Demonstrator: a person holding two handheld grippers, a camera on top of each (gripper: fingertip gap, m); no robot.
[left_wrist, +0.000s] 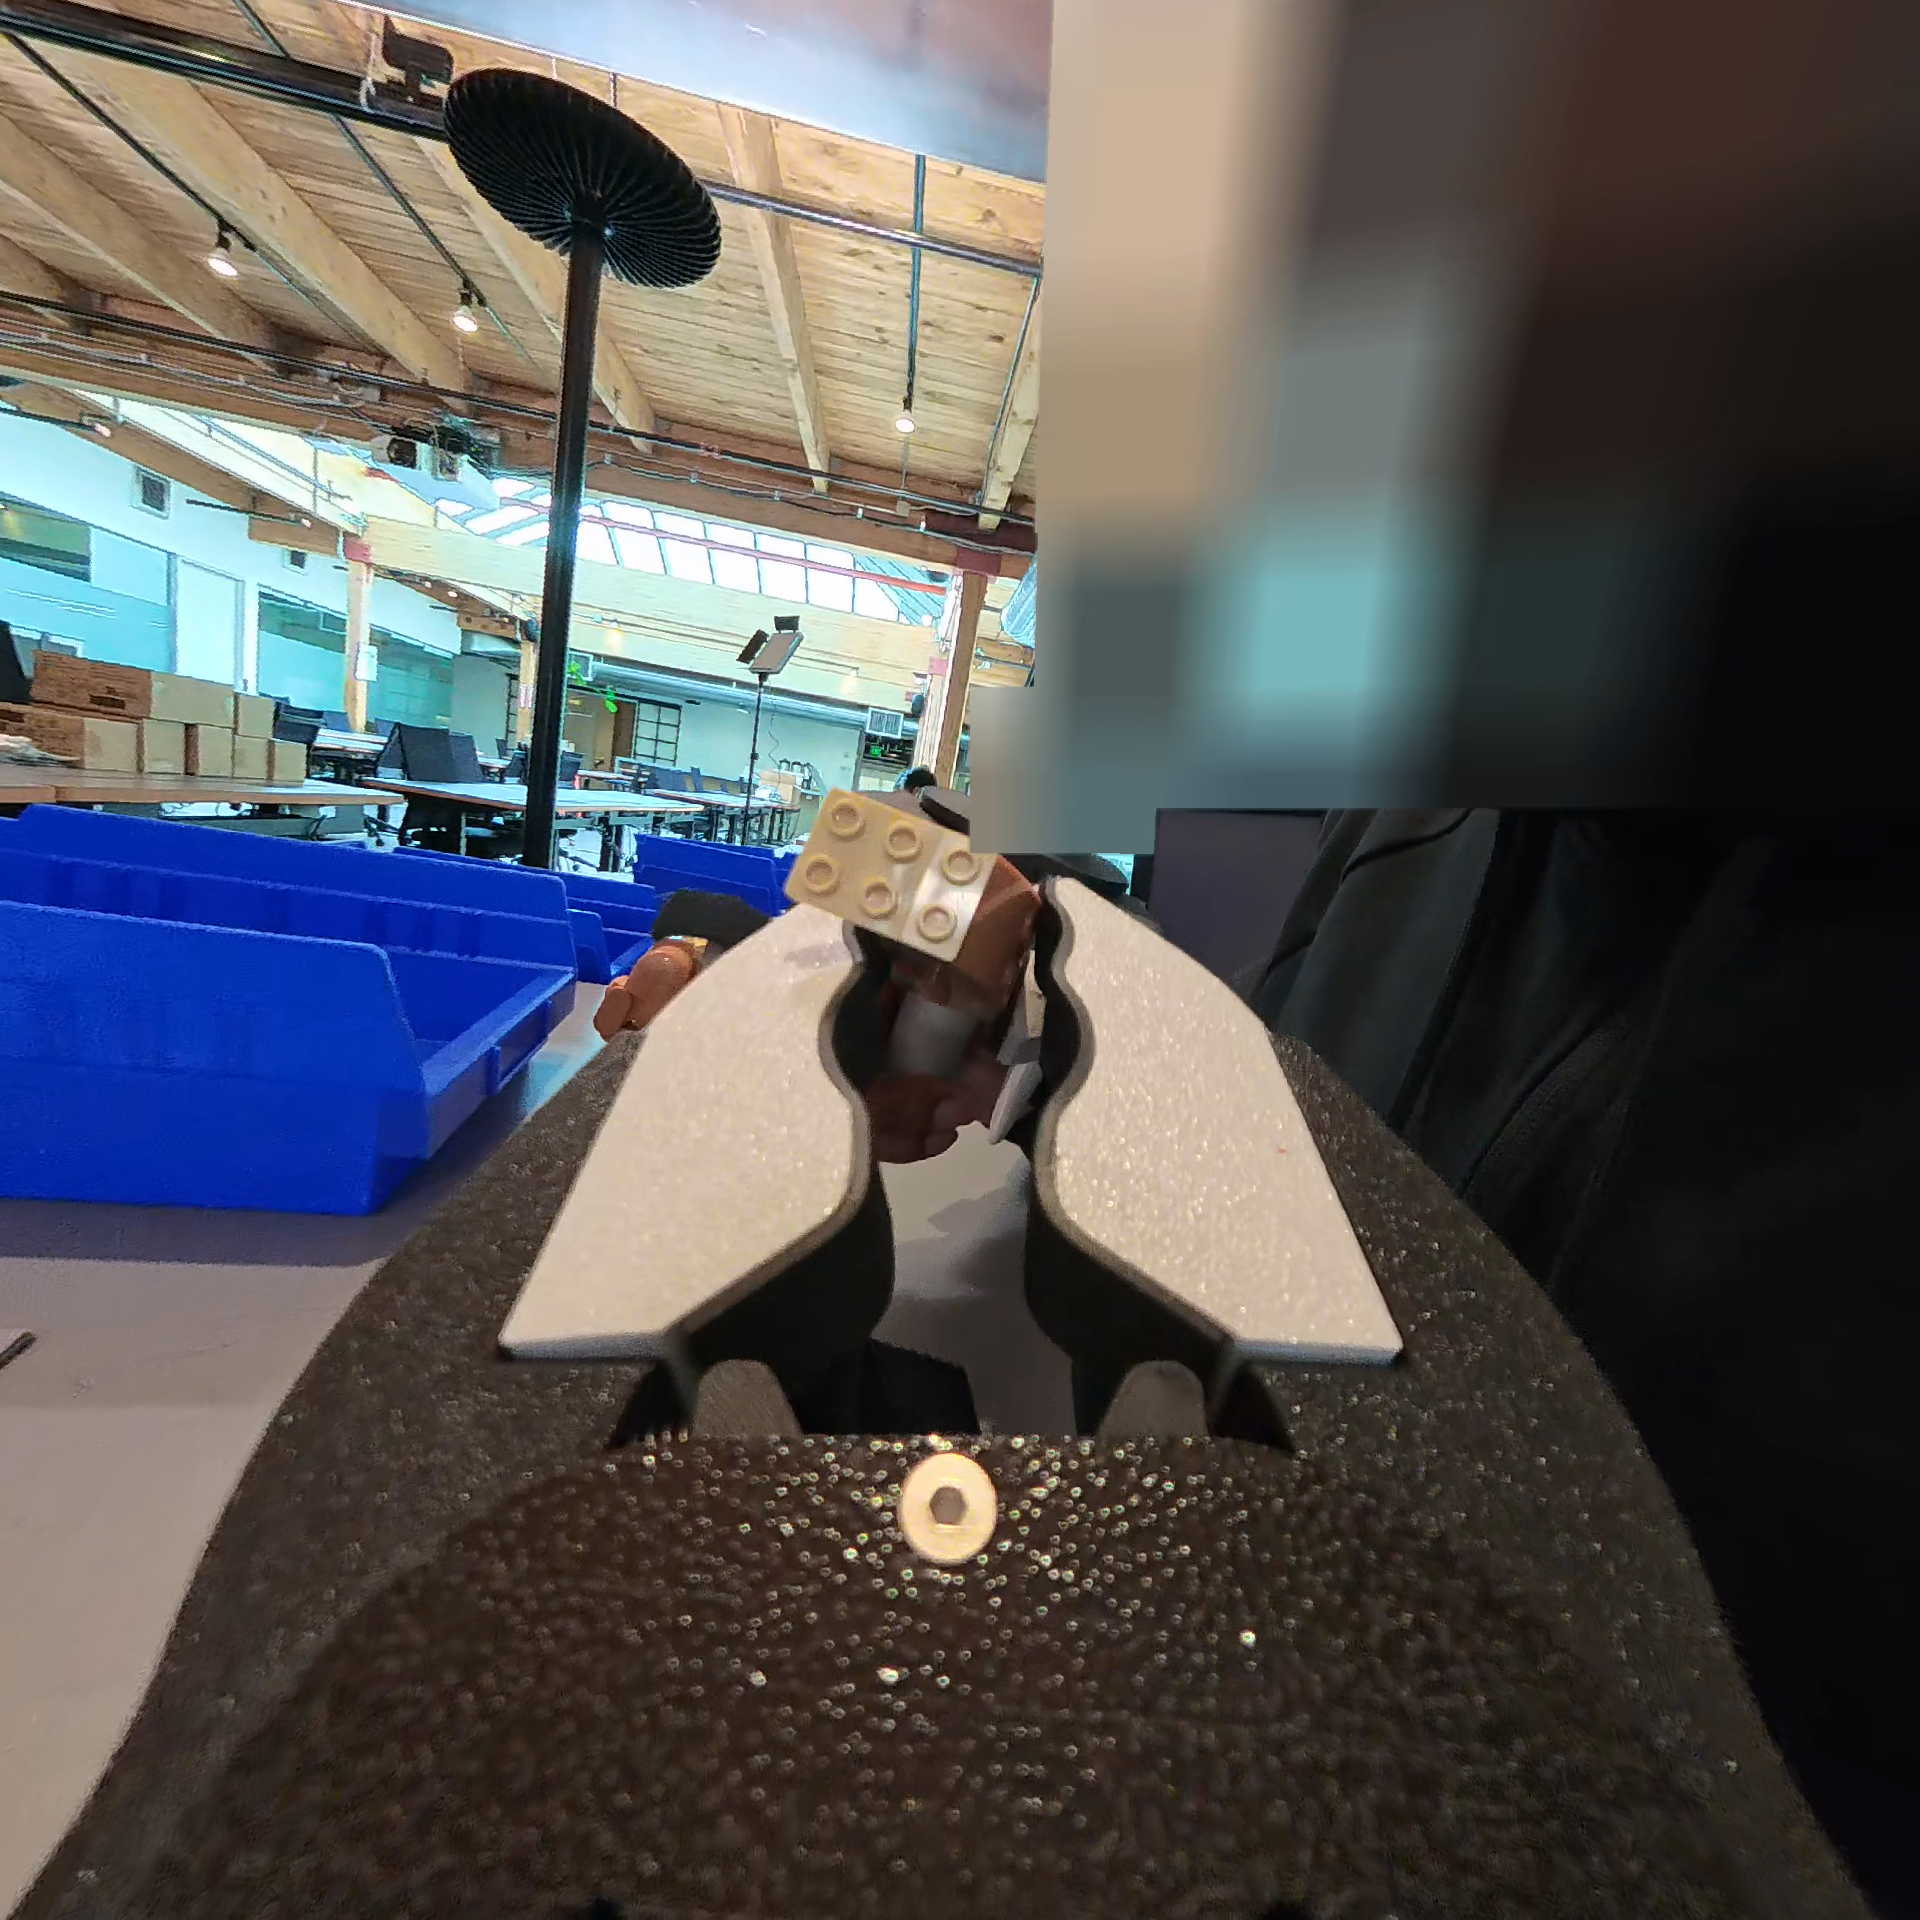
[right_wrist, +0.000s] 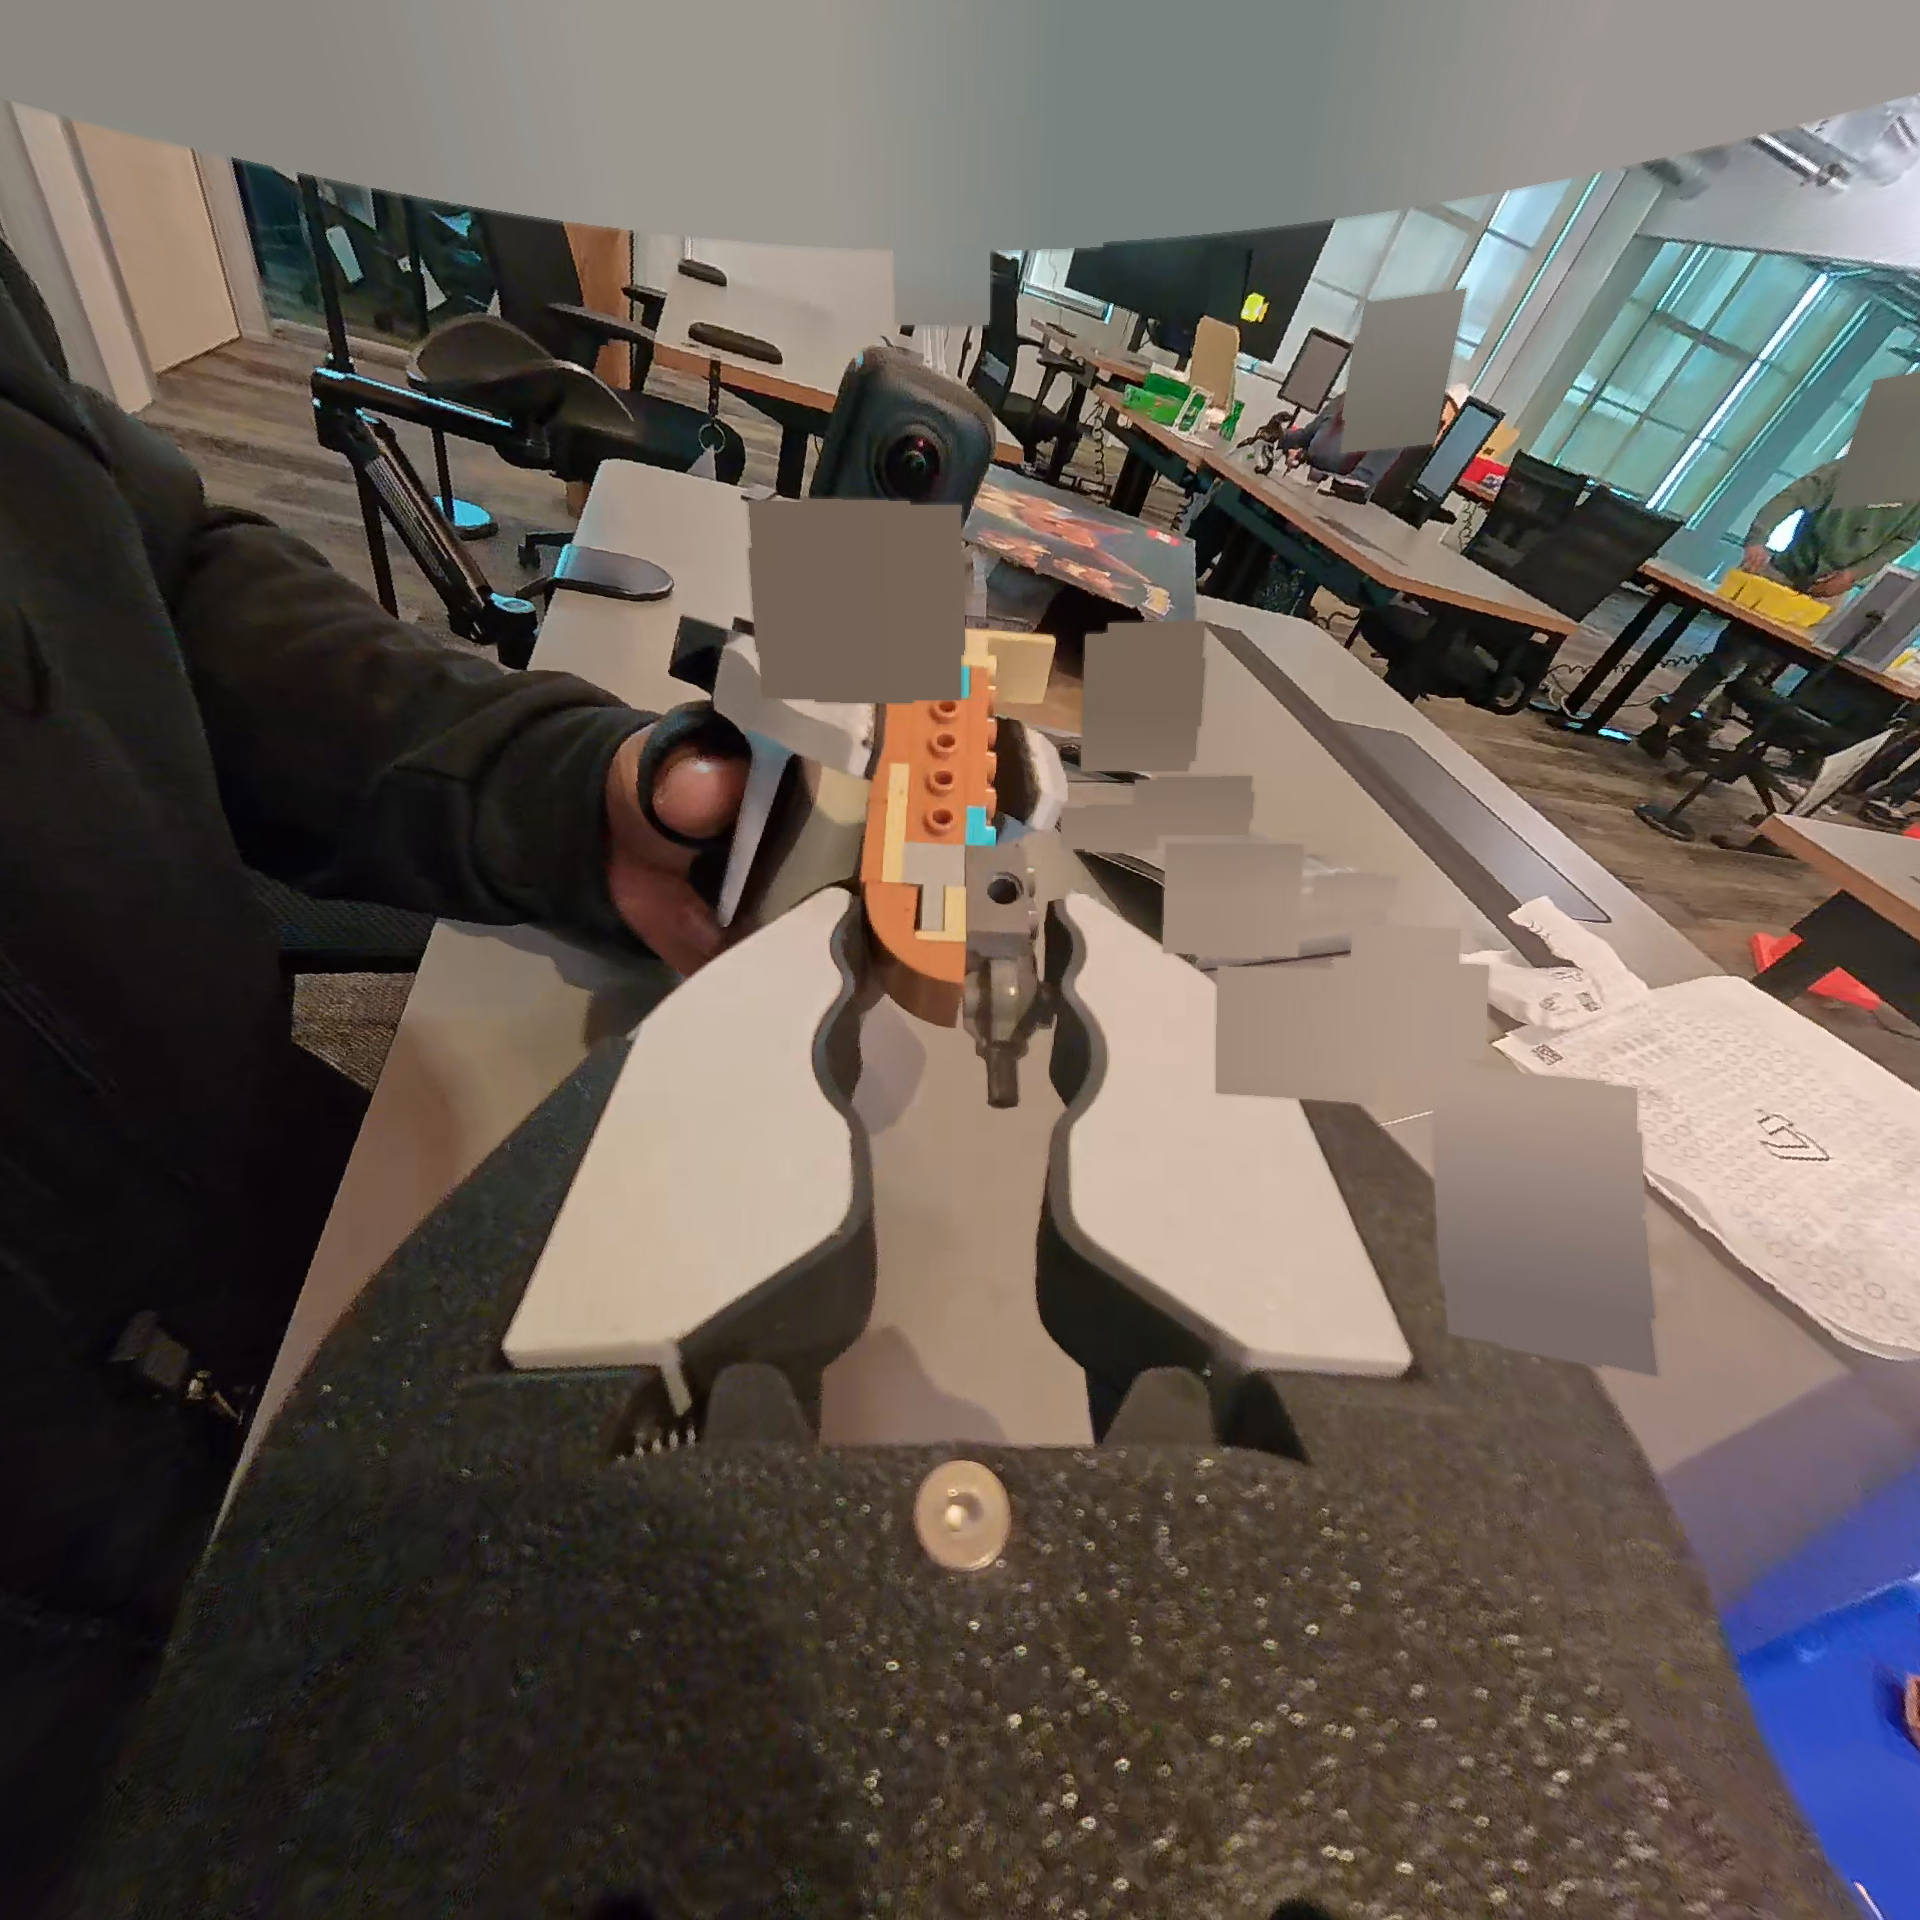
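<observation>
Brown brick model (right_wrist: 935, 831) clamped between both level claws (right_wrist: 951, 935).

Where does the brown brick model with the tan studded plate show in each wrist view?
Left wrist view: centre, brown brick model between this gripper's fingers, tan plate on top.
Right wrist view: centre, brown brick model, between both grippers' fingers.
Shared landmark: the grey table, also seen at.
</observation>
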